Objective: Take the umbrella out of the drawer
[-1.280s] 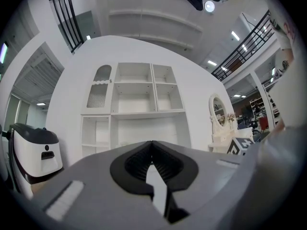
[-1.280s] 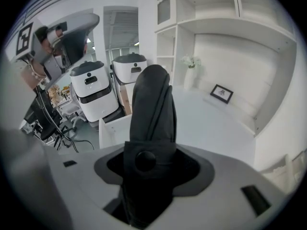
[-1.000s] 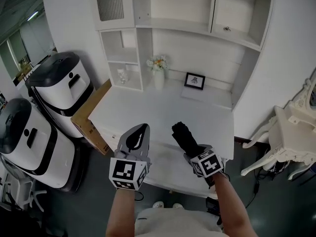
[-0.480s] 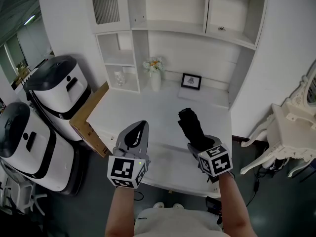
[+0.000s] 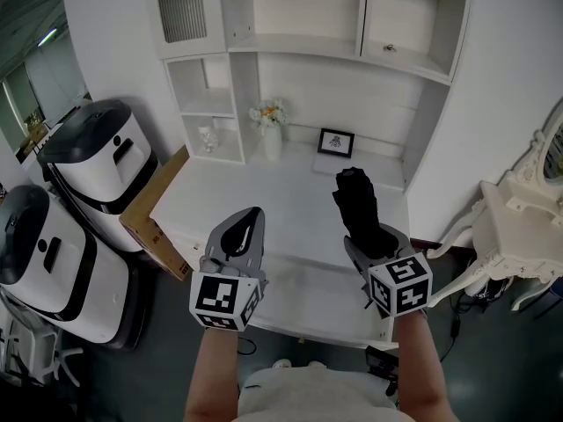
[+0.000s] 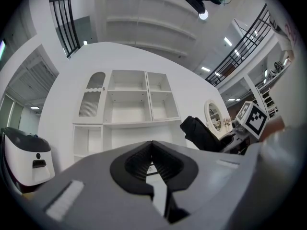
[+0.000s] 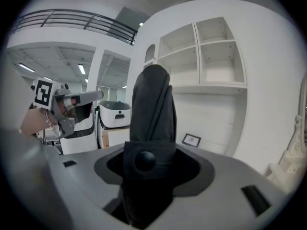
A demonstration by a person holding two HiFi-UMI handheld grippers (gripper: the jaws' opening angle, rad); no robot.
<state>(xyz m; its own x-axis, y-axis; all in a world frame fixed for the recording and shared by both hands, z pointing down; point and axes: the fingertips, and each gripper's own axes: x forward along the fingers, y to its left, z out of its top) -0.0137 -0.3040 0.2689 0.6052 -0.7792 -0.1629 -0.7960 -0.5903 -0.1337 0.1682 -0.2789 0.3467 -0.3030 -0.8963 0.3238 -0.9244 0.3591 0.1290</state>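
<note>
A compact, folded black fabric umbrella (image 5: 359, 202) is clamped between the fingers of the right gripper (image 5: 374, 240). It is held in the air above the front part of the white tabletop (image 5: 264, 205), touching nothing else, with its rounded free end tilted up and away from the person. In the right gripper view the umbrella (image 7: 152, 123) is seen as a soft, creased cylinder. It is wrapped low down by a flat strap that is fastened with a round black snap button (image 7: 144, 161), and the dark ridged pads of the right gripper (image 7: 147, 174) are pressed against both of its sides.

The left gripper (image 5: 249, 222) is held beside it at the left, well apart from it. In the left gripper view the grey fingers of the left gripper (image 6: 152, 150) are brought together at their tips, and nothing is gripped between them.

At the back of the tabletop a slim white vase of pale flowers (image 5: 271, 134) and a small black-framed picture (image 5: 334, 141) are set. A white open-shelved hutch (image 5: 290, 42) is mounted above them. A flat brown cardboard box (image 5: 154, 214) is leaned against the left edge of the tabletop, and two rounded white machines with glossy black tops (image 5: 92, 152) are placed beside it.
</note>
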